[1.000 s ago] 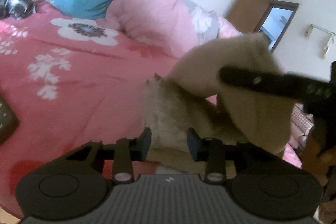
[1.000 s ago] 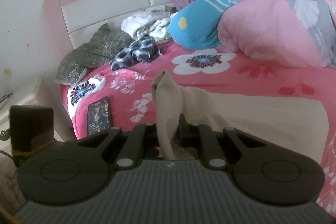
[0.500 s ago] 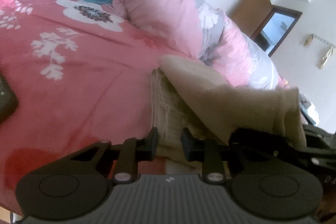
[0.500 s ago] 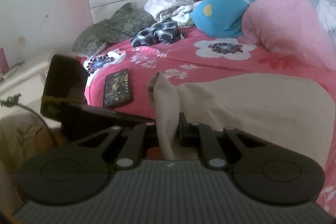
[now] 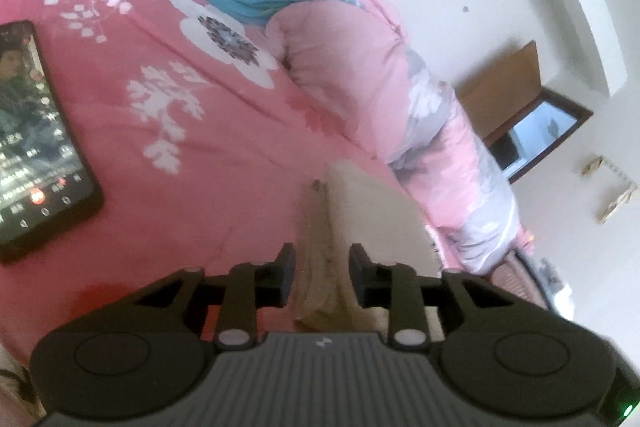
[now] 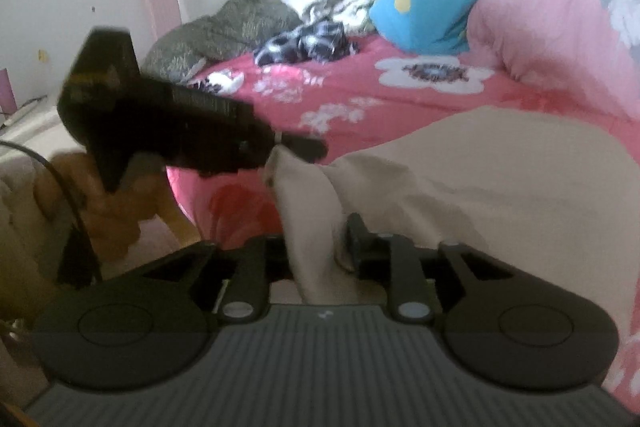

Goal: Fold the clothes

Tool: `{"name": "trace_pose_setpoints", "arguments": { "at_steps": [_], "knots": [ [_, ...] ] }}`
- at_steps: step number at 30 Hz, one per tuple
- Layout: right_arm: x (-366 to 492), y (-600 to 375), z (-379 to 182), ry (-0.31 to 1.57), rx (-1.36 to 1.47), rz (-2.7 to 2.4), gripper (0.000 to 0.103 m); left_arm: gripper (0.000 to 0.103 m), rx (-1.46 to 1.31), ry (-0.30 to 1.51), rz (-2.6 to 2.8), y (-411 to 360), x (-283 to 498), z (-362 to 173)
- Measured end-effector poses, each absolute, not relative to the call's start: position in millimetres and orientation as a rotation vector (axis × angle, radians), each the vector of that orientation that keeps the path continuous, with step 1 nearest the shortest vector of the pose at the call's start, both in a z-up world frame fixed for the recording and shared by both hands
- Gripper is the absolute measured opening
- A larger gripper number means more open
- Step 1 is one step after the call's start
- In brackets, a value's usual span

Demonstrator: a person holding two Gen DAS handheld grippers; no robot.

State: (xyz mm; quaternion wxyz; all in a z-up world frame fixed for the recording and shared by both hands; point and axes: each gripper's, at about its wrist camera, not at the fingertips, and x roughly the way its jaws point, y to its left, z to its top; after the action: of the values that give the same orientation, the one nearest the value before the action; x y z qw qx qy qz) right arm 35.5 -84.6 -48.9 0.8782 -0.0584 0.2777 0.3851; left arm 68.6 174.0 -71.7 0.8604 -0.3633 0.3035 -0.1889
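Beige cloth, the garment [image 5: 376, 219] being folded, is seen in the left wrist view lying on the pink bed cover [image 5: 192, 131], near the bed's front edge, with a bunched edge standing between the jaws of the left tool [image 5: 322, 275]. Those jaws have just been opening; a gap shows on each side of the fabric, so the edge is judged released rather than pinched. A phone [image 5: 36, 147] with a lit screen lies on the cover to the left, well apart from the garment. If the left tool is drawn back carelessly, a finger could snag the loose edge and drag the fold open.

In the right wrist view the garment [image 6: 500, 179] is spread across the near right of the bed, a raised ridge of it standing between the jaws of the right tool [image 6: 320, 247]. These jaws too have just been opening; the right pad seems clear, the left is hidden, so any grip is judged slack. The left tool [image 6: 304, 147] is seen just beyond that ridge. The ridge may slump unevenly and leave a crooked fold.
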Motion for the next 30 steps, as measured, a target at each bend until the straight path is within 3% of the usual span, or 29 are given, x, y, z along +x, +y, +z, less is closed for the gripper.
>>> {"name": "trace_pose_setpoints", "arguments": {
  "at_steps": [1, 2, 4, 10, 12, 13, 15, 16, 17, 20, 23, 30],
  "knots": [
    [32, -85, -48, 0.577, -0.126, 0.814, 0.035, 0.043, -0.775, 0.636, -0.403, 173, 69, -71],
    [27, -86, -46, 0.568, -0.134, 0.832, 0.047, 0.044, -0.781, 0.637, -0.411, 171, 69, -70],
    [16, -89, -41, 0.547, -0.145, 0.866, 0.058, 0.044, -0.776, 0.646, -0.430, 165, 71, -68],
    [-3, -143, -21, 0.474, 0.005, 0.881, 0.059, 0.043, -0.654, 0.712, -0.472, 135, 78, -62],
    [5, -174, -21, 0.464, 0.116, 0.785, 0.058, 0.033, -0.613, 0.741, -0.453, 126, 80, -63],
    [11, -190, -23, 0.467, 0.177, 0.722, 0.057, 0.021, -0.596, 0.752, -0.444, 123, 81, -64],
    [21, -215, -28, 0.474, 0.267, 0.615, 0.049, 0.016, -0.567, 0.760, -0.426, 118, 83, -65],
    [24, -224, -31, 0.480, 0.297, 0.573, 0.040, 0.013, -0.556, 0.761, -0.420, 117, 83, -65],
    [28, -232, -34, 0.487, 0.318, 0.541, 0.033, 0.012, -0.550, 0.756, -0.416, 117, 83, -64],
    [32, -239, -51, 0.536, 0.314, 0.505, 0.026, 0.011, -0.526, 0.746, -0.398, 114, 87, -60],
    [38, -230, -79, 0.630, 0.271, 0.490, 0.025, 0.010, -0.497, 0.750, -0.384, 111, 93, -59],
    [26, -232, -82, 0.613, 0.286, 0.513, 0.025, 0.010, -0.418, 0.724, -0.394, 101, 100, -51]
  ]
}}
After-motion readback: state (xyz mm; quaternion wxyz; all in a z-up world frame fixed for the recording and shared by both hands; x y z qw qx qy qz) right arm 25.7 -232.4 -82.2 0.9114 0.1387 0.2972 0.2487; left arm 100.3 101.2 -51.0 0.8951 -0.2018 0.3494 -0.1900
